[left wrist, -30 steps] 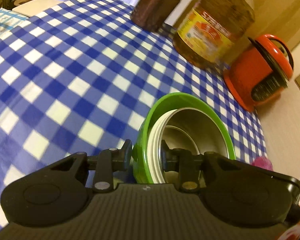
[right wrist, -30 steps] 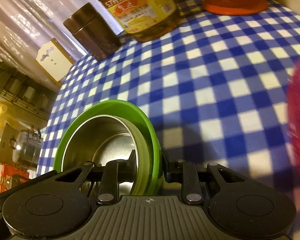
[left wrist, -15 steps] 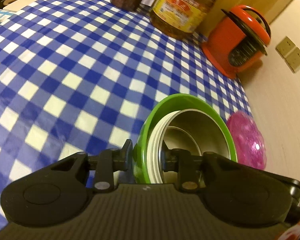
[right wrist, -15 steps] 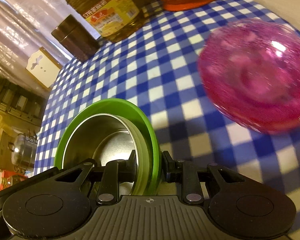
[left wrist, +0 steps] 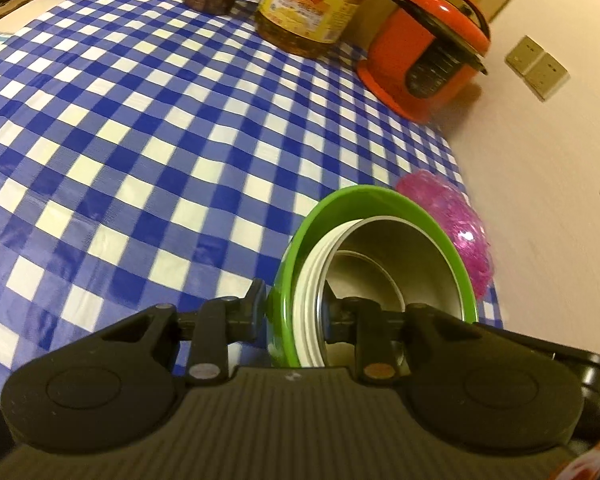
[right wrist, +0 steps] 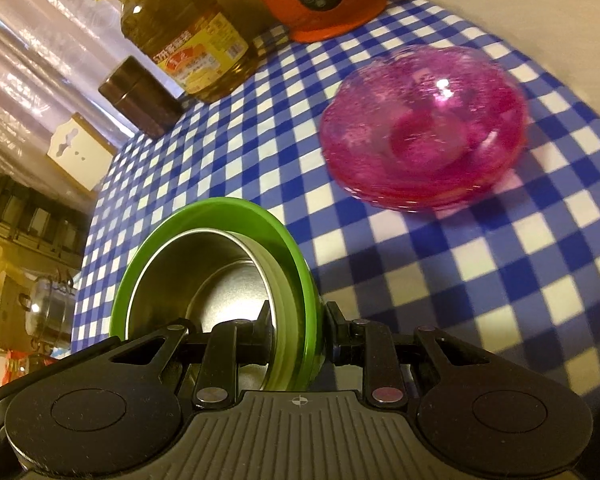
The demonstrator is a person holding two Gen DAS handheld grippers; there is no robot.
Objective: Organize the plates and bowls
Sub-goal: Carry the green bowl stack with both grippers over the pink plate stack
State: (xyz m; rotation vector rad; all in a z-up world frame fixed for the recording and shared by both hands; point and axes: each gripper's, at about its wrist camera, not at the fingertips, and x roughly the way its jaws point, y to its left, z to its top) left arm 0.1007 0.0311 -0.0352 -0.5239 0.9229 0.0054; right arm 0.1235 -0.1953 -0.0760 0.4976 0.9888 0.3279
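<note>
While both grippers are clamped on opposite sides of one stack, that stack sits lifted above the blue-and-white checked tablecloth. It consists of a round green plastic bowl with a pale ribbed liner and a stainless steel bowl nested inside it.

Left gripper: jaws drawn close together, one finger outside the green wall, the other inside the steel bowl, pinching the nested rims between them.

Right gripper: likewise narrowed onto the rim at the opposite side, one finger inside the steel bowl, the other outside the green bowl. The stack appears tilted in both wrist views, mouth turned toward each camera.

A translucent pink glitter bowl, seemingly several of the same kind nested, rests on the cloth. In the right wrist view it lies ahead and to the right of the held stack; in the left wrist view the same pink bowl shows just behind the green rim, near the table edge by the wall. Contact between the two cannot be told.

At the far end of the table stand an orange rice cooker, a large bottle of yellow cooking oil and a dark brown cylindrical canister, all well apart from the stack.
</note>
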